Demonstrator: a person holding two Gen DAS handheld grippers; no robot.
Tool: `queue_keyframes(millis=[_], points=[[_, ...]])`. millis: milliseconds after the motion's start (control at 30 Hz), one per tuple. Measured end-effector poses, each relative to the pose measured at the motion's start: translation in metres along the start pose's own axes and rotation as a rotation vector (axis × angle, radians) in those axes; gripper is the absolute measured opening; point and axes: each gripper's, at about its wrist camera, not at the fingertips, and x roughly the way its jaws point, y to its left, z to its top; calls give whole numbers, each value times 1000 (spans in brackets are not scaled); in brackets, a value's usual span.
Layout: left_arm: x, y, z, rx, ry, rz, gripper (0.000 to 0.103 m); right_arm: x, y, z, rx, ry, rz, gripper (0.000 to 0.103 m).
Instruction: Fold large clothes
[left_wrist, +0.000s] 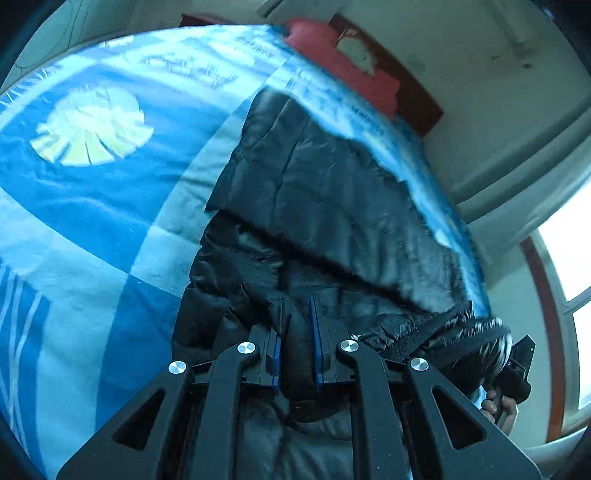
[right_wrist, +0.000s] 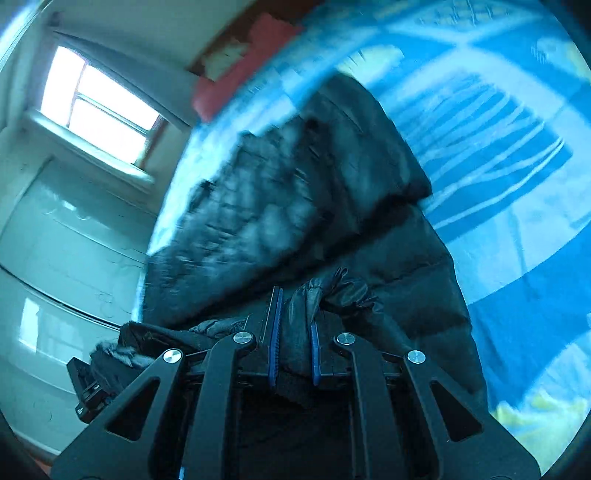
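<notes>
While the black puffer jacket (left_wrist: 317, 192) lies along the edge of the blue patterned bedspread (left_wrist: 92, 206), we see our left gripper (left_wrist: 297, 354) pinched tight on its fabric, and our right gripper (right_wrist: 293, 343) likewise clamped on another fold.

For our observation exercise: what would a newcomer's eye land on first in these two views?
The black quilted puffer jacket lies mid-frame across the blue patterned bed cover. The left gripper and the right gripper each pinch a fold of it. A red pillow sits at the bed's far end.
</notes>
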Motion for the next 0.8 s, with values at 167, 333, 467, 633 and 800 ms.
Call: queue_keyframes(millis=[167,333,467,633,800], points=[[12,10,1,-25,5,-32,16,12,-10,-5,11,-7,6,12],[9,6,4,-6,14,-65,21,8,-11,-10,1,-8,28,16],[1,6,6,-31,26,-80,27,4,-12,-8,19,-13,64,23],[-12,2,13,-80,21,-158,73,-6,-13,-10,41,-25,91,30],[-38,-13,19,-43,-71,-183,85,-18,-10,-9,50,-45,108,44]])
